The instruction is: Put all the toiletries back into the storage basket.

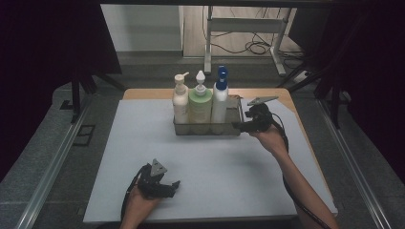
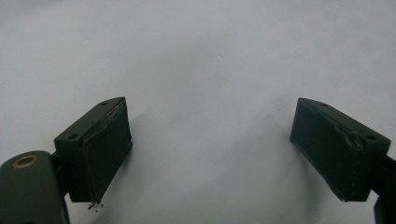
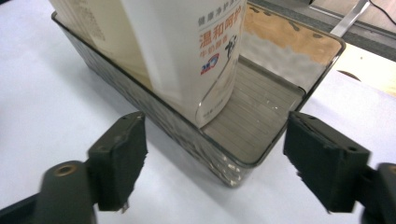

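Note:
A clear plastic tray (image 1: 206, 130) stands at the back middle of the white table. It holds three upright pump bottles: a cream one (image 1: 180, 102), a green one (image 1: 200, 106) and a white one with a blue pump (image 1: 219, 100). My right gripper (image 1: 240, 125) is at the tray's right end, open, its jaws apart on either side of the tray's corner (image 3: 233, 163) without touching it. The white bottle (image 3: 187, 46) stands just beyond that corner, beside the bare part of the tray's floor. Near the front left, my left gripper (image 1: 172, 187) rests open over bare table (image 2: 210, 70).
The table's wooden edge (image 1: 143, 93) shows behind the white sheet. Beyond it are a metal frame leg (image 1: 208, 52) and cables (image 1: 258, 46) on the floor. Dark curtains hang on both sides.

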The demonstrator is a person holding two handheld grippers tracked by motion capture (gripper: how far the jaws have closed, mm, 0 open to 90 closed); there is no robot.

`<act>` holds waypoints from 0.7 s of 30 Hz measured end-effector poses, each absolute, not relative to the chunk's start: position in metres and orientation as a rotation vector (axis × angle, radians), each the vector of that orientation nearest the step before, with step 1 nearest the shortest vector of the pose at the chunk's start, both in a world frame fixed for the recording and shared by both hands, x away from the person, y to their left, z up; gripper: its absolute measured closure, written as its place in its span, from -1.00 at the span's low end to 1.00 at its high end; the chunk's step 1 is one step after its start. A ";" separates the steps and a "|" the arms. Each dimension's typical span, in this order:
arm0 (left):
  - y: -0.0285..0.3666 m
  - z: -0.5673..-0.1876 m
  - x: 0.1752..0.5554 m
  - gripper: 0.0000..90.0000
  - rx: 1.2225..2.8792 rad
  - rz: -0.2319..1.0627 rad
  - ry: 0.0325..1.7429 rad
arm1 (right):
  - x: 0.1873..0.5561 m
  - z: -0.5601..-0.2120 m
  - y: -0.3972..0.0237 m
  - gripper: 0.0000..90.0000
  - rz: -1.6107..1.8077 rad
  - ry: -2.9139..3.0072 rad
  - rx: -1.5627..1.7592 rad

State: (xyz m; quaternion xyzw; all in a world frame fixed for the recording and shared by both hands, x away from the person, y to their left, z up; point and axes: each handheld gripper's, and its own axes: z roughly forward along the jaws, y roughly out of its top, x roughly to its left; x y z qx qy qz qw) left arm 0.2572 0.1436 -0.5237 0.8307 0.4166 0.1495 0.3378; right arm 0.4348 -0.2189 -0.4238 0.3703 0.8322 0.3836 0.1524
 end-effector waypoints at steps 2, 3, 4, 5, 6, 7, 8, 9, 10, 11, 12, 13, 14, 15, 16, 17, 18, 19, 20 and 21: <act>0.144 -0.524 0.257 -0.73 2.165 0.390 1.085 | 0.431 -0.423 -0.220 -0.58 1.096 2.395 1.050; 0.144 -0.524 0.257 -0.73 2.164 0.390 1.085 | 0.429 -0.423 -0.220 -0.61 1.090 2.397 1.050; 0.144 -0.524 0.257 -0.73 2.165 0.390 1.085 | 0.427 -0.423 -0.221 -0.64 1.081 2.399 1.037; 0.144 -0.524 0.257 -0.73 2.164 0.390 1.085 | 0.425 -0.422 -0.221 -0.65 1.077 2.403 1.031; 0.144 -0.524 0.257 -0.73 2.165 0.390 1.085 | 0.423 -0.422 -0.222 -0.67 1.075 2.403 1.023; 0.144 -0.524 0.257 -0.73 2.165 0.390 1.085 | 0.421 -0.422 -0.222 -0.68 1.074 2.405 1.020; 0.144 -0.524 0.257 -0.73 2.165 0.390 1.085 | 0.419 -0.421 -0.223 -0.69 1.071 2.405 1.012; 0.144 -0.524 0.257 -0.73 2.165 0.390 1.085 | 0.417 -0.421 -0.223 -0.69 1.067 2.407 0.997; 0.144 -0.524 0.257 -0.73 2.165 0.390 1.085 | 0.415 -0.420 -0.223 -0.70 1.057 2.409 0.990; 0.144 -0.524 0.257 -0.73 2.165 0.390 1.085 | 0.413 -0.420 -0.223 -0.70 1.047 2.412 0.974; 0.144 -0.524 0.257 -0.73 2.164 0.390 1.086 | 0.411 -0.420 -0.223 -0.71 1.041 2.413 0.965; 0.144 -0.524 0.257 -0.73 2.165 0.390 1.086 | 0.409 -0.420 -0.224 -0.71 1.035 2.418 0.962; 0.144 -0.524 0.257 -0.73 2.165 0.390 1.085 | 0.407 -0.420 -0.224 -0.72 1.039 2.420 0.955; 0.144 -0.524 0.257 -0.73 2.165 0.390 1.085 | 0.405 -0.419 -0.225 -0.73 1.038 2.424 0.950; 0.144 -0.524 0.257 -0.73 2.164 0.390 1.085 | 0.404 -0.419 -0.225 -0.74 1.040 2.424 0.946; 0.144 -0.524 0.257 -0.73 2.164 0.390 1.086 | 0.402 -0.419 -0.226 -0.76 1.038 2.425 0.943; 0.144 -0.524 0.257 -0.73 2.165 0.390 1.086 | 0.399 -0.419 -0.227 -0.78 1.035 2.428 0.940; 0.144 -0.524 0.257 -0.73 2.164 0.390 1.086 | 0.398 -0.419 -0.227 -0.79 1.039 2.426 0.938; 0.144 -0.524 0.257 -0.73 2.165 0.390 1.085 | 0.396 -0.419 -0.229 -0.81 1.041 2.428 0.935; 0.143 -0.524 0.257 -0.73 2.164 0.390 1.086 | 0.394 -0.419 -0.229 -0.82 1.040 2.428 0.933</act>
